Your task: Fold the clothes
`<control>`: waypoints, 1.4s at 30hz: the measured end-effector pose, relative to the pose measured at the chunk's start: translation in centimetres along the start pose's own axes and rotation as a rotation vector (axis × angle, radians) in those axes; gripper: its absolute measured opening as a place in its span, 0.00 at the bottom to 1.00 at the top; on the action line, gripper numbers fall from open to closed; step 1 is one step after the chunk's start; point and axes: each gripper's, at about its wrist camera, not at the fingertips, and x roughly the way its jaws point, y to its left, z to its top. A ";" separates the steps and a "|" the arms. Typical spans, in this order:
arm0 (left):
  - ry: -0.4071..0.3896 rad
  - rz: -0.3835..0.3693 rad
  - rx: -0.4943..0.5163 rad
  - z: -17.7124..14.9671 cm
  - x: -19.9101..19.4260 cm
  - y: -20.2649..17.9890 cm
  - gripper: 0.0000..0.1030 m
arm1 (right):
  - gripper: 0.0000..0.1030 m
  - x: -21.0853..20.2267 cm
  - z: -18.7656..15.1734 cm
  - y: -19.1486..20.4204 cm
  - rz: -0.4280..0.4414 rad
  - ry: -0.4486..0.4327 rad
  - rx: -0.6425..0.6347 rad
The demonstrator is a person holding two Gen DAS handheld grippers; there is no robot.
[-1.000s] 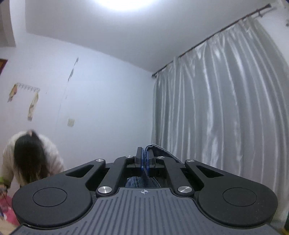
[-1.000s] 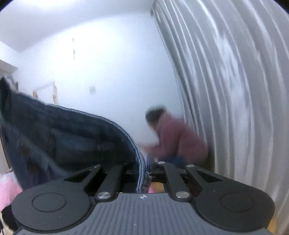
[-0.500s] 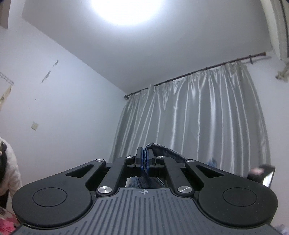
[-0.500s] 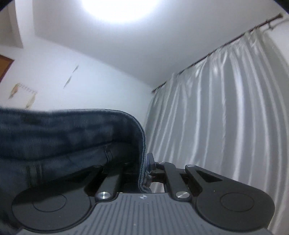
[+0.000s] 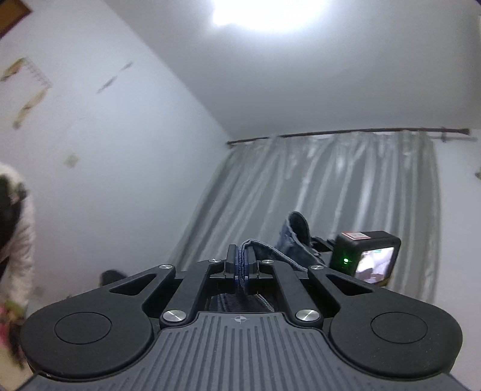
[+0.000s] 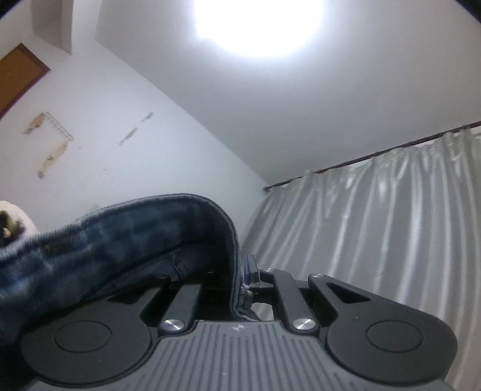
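Observation:
Both grippers are lifted high and aim up toward the ceiling. My left gripper (image 5: 241, 264) is shut on a stitched edge of the blue jeans (image 5: 264, 251), which runs off to the right toward the other gripper's camera (image 5: 365, 258). In the right wrist view my right gripper (image 6: 244, 270) is shut on the jeans' waistband (image 6: 126, 240); the denim drapes left over the left finger and hides it. Where the rest of the jeans hangs is out of sight.
A silvery curtain (image 5: 330, 198) on a rod fills the right side. A white wall (image 5: 105, 150) stands at left, under a bright ceiling lamp (image 6: 258, 24). A person in a pale top (image 5: 15, 225) bends at the far left edge. A brown door (image 6: 18, 75) shows top left.
Both grippers have risen and rolled, so the views swung from the wall and people up to ceiling and curtain. The right gripper's camera has come into the left view. Both grips held.

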 end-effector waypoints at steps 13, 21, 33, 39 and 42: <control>-0.092 0.540 -0.523 -9.8 -20.1 21.0 0.02 | 0.07 -7.9 -3.7 36.2 0.798 -0.039 0.026; -0.191 1.301 -0.863 -21.2 -37.6 35.1 0.04 | 0.07 -17.4 -14.2 68.2 1.372 0.385 -0.046; 0.230 1.396 -0.111 -18.4 -30.0 34.9 0.49 | 0.14 -17.8 -16.6 74.4 1.516 0.636 0.177; 0.487 1.225 -0.032 -23.4 -24.0 41.9 0.39 | 0.14 -15.5 -17.2 76.7 1.589 0.866 0.179; 0.449 1.157 -0.014 -23.3 -22.1 44.0 0.39 | 0.14 -14.9 -16.6 77.8 1.610 0.961 0.163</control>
